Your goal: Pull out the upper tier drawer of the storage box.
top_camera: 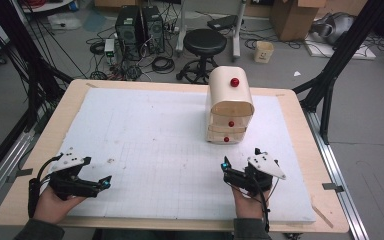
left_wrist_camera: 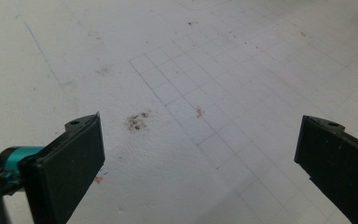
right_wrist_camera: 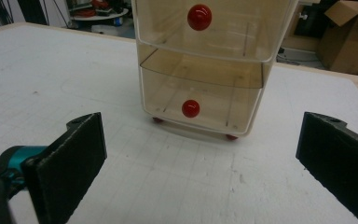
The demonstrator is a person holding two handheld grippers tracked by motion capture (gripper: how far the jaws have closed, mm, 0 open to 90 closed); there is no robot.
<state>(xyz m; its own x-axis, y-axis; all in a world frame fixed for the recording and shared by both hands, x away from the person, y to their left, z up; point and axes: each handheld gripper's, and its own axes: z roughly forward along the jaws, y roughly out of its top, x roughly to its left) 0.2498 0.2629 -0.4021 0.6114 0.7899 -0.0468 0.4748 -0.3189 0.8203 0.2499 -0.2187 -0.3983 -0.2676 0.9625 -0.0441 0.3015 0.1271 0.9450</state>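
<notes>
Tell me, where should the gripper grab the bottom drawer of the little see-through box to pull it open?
Probably by the round red knob on the front of the bottom drawer. It sticks out from the flat front, so jaws can close around it. The right gripper already faces that front with its jaws wide open, so come straight in from the person's side, level with the knob, then pull back.

Both tongs, left and right, rest apart on the white mat near the drawer cabinet.
</notes>
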